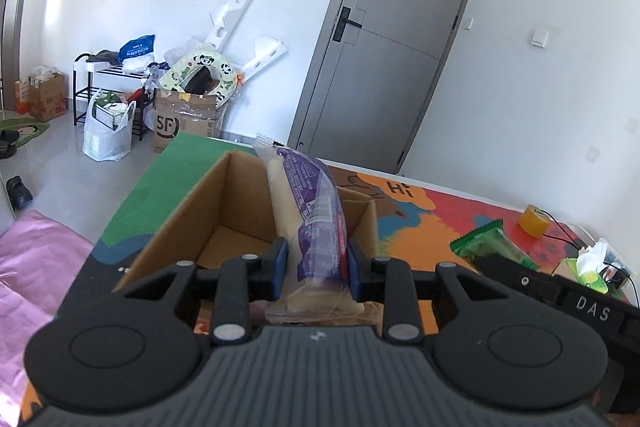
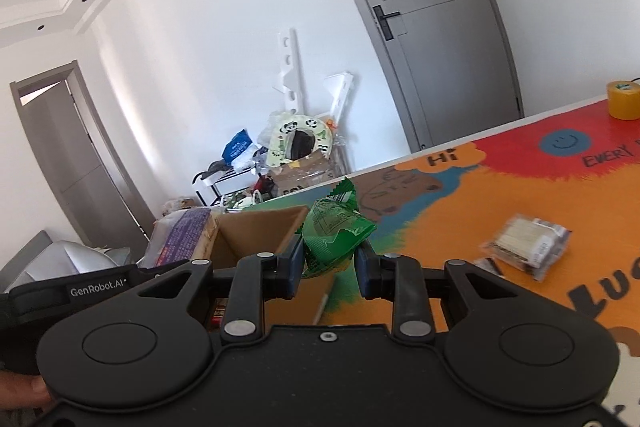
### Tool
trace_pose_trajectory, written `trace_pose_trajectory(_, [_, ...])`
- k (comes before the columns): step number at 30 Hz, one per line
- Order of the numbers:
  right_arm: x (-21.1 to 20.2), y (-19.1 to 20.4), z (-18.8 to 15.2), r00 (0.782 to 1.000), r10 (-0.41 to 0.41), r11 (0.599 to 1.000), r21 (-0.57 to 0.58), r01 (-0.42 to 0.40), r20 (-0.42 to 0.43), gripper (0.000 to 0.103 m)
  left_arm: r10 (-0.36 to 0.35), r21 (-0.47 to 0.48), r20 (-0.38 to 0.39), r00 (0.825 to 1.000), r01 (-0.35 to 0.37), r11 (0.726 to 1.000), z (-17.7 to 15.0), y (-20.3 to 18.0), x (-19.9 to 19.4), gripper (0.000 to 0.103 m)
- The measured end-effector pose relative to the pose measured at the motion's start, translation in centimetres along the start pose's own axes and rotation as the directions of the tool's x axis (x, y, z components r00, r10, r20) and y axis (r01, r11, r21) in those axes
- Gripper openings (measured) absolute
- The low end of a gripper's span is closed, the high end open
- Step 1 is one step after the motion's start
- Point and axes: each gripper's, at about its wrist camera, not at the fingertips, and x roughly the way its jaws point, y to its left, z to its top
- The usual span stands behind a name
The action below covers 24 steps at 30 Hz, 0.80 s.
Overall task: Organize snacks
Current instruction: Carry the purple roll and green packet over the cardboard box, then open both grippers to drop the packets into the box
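My left gripper (image 1: 318, 269) is shut on a purple and clear snack packet (image 1: 308, 219) with a pale bar inside, held upright over an open cardboard box (image 1: 208, 203). The packet also shows at the left of the right wrist view (image 2: 184, 235). My right gripper (image 2: 330, 267) is shut on a green snack packet (image 2: 334, 233), held just right of the box (image 2: 260, 231). The green packet also shows in the left wrist view (image 1: 490, 243). A clear packet of pale crackers (image 2: 528, 247) lies on the colourful table mat (image 2: 500, 195) to the right.
A yellow tape roll (image 2: 624, 99) stands at the far right of the table, also in the left wrist view (image 1: 534, 221). A tissue pack (image 1: 592, 259) and cables lie near it. Beyond the table are a grey door (image 1: 392, 59), boxes and bags on the floor.
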Motion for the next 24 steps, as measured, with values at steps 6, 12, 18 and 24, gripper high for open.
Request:
trace_pose_trajectory(6, [1.2, 1.7, 0.4, 1.000, 0.016, 1.000, -0.017, -0.016, 0.001, 0.028, 0.019, 0.002, -0.017, 1.000, -0.019, 1.000, 0.2, 1.7, 0.8, 0.029])
trace_pose_trajectory(12, [2.1, 3.3, 0.4, 1.000, 0.024, 0.999, -0.044, -0.024, -0.013, 0.028, 0.024, 0.009, -0.047, 0.999, -0.024, 1.000, 0.2, 2.8, 1.9, 0.031])
trace_pose_trajectory(18, [3.7, 4.6, 0.4, 0.999, 0.031, 0.997, -0.073, -0.034, -0.039, 0.028, 0.086, -0.032, -0.021, 0.996, -0.086, 0.996, 0.7, 4.5, 1.3, 0.035])
trace_pose_trajectory(24, [5.3, 6.1, 0.5, 0.997, 0.043, 0.994, -0.096, -0.048, -0.060, 0.028, 0.076, -0.060, -0.009, 0.997, -0.076, 0.995, 1.1, 5.9, 0.2, 0.038])
